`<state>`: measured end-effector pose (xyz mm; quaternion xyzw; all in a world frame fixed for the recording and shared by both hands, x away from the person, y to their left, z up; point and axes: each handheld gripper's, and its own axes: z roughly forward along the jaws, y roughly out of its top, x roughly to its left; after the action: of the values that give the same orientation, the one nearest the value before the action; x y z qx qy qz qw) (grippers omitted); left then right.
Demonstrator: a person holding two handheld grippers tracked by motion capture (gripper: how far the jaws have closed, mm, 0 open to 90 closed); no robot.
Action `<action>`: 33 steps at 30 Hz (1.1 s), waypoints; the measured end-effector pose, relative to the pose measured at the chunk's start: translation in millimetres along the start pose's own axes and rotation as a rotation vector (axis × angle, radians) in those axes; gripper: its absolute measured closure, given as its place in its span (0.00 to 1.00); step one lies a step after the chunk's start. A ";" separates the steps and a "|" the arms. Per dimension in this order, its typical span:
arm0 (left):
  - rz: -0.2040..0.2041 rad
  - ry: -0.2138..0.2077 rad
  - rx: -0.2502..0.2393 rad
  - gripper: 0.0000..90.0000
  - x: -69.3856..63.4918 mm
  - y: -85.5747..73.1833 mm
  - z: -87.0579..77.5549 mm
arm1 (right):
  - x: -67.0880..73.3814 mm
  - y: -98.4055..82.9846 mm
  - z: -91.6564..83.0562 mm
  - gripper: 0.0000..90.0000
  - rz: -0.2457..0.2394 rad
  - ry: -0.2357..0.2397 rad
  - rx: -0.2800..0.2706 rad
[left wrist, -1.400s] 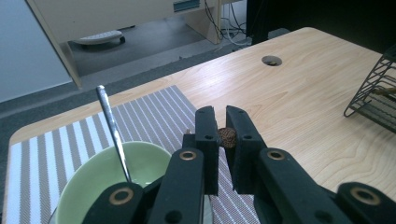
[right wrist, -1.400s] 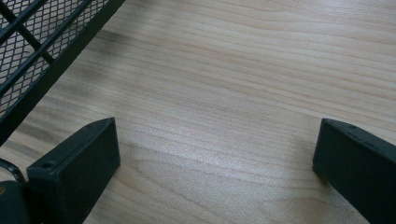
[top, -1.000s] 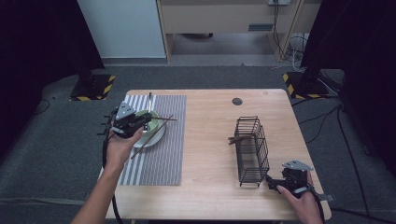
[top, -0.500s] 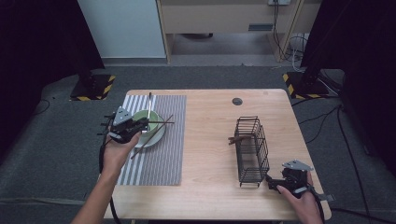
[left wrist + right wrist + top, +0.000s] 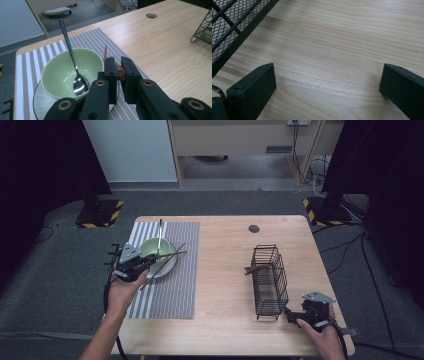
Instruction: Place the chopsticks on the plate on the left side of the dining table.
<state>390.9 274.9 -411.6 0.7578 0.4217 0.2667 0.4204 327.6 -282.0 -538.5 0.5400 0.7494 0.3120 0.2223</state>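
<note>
Left gripper: black, blocky two-jaw tool with brass-coloured pivot pins and a grey three-cornered top plate, held at the left edge of the table; its jaws are pressed in on the thick ends of a pair of dark brown wooden chopsticks, grain visible on the clamped end. In the high view the chopsticks run from the gripper out over the bowl rim, slim and tapered, pointing toward the table's middle. Bowl: round, pale green, glossy glaze, seated on a matching saucer-like plate with a grey-white sheen. Spoon: polished metal, long thin handle leaning on the far rim, its oval head lying in the bottom of the bowl. Placemat: rectangular, woven, fine grey and white stripes running lengthwise, under the bowl and plate. Table: light wood-grain top, rounded corners, a small round dark cable port near the far edge. Wire basket: black, tall rectangular cage of thin rods with a mesh side, lying on the right half of the table; a brown stick-like piece juts from its left side. Right gripper: same black make, resting low by the basket's near corner, jaws spread wide over bare wood, nothing between them. No readable writing or labels.
</note>
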 end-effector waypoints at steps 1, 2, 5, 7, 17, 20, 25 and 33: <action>0.000 -0.001 0.004 0.92 0.3 -2.9 -0.8 | 0.0 0.0 0.0 0.01 0.000 0.000 0.000; -0.005 -0.002 0.004 0.92 0.6 -4.9 -1.2 | 0.0 0.0 0.0 0.01 0.000 0.000 0.000; -0.024 -0.003 0.007 0.92 2.3 -15.3 -3.4 | 0.0 0.0 0.0 0.01 0.000 0.000 0.000; -0.028 -0.004 0.010 0.92 3.2 -18.4 -4.1 | 0.0 0.0 0.0 0.01 0.000 0.000 0.000; -0.042 -0.004 0.028 0.92 5.7 -34.3 -6.4 | 0.0 0.0 0.0 0.01 0.000 0.000 0.000; -0.039 -0.004 0.035 0.92 2.7 -39.7 -5.0 | 0.0 0.0 0.0 0.01 0.000 0.000 0.000; -0.047 -0.003 0.042 0.92 1.7 -51.6 -5.3 | 0.0 0.0 0.0 0.01 0.000 0.000 0.000; -0.057 0.006 0.037 0.92 0.0 -66.3 -5.7 | 0.0 0.0 0.0 0.01 0.000 -0.001 0.000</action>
<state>359.0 296.6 -465.9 0.7523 0.4492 0.2490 0.4125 327.6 -282.0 -538.5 0.5400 0.7494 0.3118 0.2225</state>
